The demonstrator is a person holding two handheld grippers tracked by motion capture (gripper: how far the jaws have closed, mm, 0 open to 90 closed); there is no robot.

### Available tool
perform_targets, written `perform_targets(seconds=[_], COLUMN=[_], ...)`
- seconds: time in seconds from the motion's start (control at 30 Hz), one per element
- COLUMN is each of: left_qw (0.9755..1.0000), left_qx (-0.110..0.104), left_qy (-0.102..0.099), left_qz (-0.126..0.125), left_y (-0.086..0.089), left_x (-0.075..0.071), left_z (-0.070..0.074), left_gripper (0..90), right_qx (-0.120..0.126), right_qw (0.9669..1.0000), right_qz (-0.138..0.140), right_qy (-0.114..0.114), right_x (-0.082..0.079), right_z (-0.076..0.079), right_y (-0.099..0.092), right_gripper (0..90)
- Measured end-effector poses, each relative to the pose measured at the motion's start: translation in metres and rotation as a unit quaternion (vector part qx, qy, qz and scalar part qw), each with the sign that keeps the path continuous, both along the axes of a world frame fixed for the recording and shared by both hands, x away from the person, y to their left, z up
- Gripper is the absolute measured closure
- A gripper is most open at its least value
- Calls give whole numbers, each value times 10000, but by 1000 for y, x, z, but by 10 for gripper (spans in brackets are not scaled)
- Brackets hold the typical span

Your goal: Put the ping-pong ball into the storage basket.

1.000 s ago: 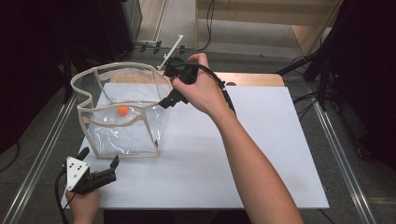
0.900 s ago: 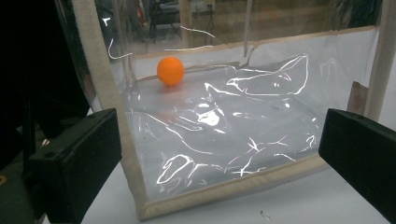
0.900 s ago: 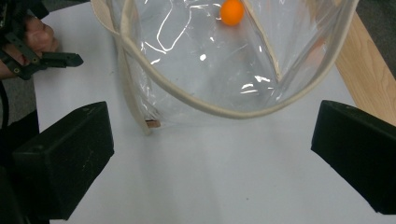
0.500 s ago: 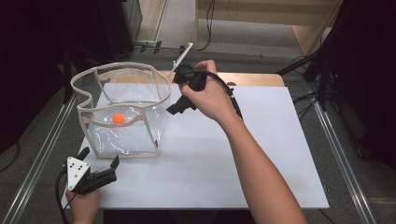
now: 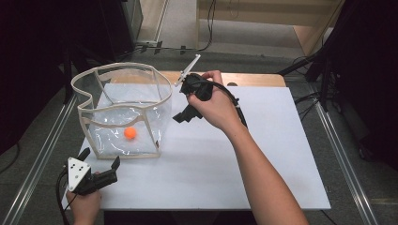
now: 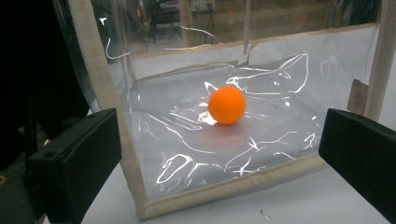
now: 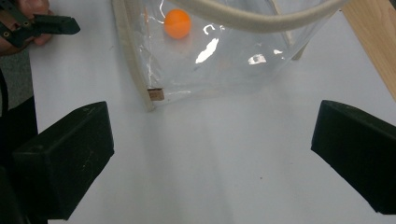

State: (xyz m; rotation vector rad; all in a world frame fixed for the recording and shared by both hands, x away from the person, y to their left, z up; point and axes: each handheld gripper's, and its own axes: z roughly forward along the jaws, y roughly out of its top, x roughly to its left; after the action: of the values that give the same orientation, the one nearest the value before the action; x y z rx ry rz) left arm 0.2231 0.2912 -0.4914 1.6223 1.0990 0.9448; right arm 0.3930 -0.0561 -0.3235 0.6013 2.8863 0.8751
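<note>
Holding your right gripper (image 5: 184,116) above the white table (image 5: 263,159), you are keeping its jaws spread wide with nothing between them; in the right gripper view both black jaws are standing far apart over bare tabletop. From there the orange ball (image 5: 130,133) is lying at about eight o'clock in the high view, down on the floor of the clear bag (image 5: 119,93), with the bag's beige-trimmed wall between the jaws and the ball. In the right gripper view, the ball (image 7: 177,23) is sitting at roughly eleven o'clock, beyond the bag's corner seam.

Your left gripper (image 5: 99,172) is resting near the table's front-left corner, jaws also spread and empty. In its own view the ball (image 6: 227,104) is almost dead ahead, near twelve o'clock, but the bag's clear front wall is standing between them. In the high view the ball is at about one o'clock from that gripper.

The ball is round, so no long axis matters; what matters is the opening. The bag's mouth is facing up, so either gripper is probably needing to come over the rim (image 5: 155,70) and down. The right one is already raised just beside that rim, so it looks better placed, though the left is about as near in a straight line.
</note>
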Motion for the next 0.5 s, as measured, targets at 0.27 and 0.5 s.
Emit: perform_targets(seconds=[0.27, 0.5], left_qw=[10000, 10000], left_qx=[19, 33], left_qy=[1, 5], left_qz=[-3, -10], left_y=[0, 0], left_x=[0, 0], left_z=[0, 0], left_gripper=[0, 0], right_qx=[20, 3], right_qw=[10000, 10000], right_qz=[-6, 21], right_qy=[31, 47], right_x=[-4, -8], right_z=[-12, -20], right_y=[-5, -8], right_gripper=[0, 0])
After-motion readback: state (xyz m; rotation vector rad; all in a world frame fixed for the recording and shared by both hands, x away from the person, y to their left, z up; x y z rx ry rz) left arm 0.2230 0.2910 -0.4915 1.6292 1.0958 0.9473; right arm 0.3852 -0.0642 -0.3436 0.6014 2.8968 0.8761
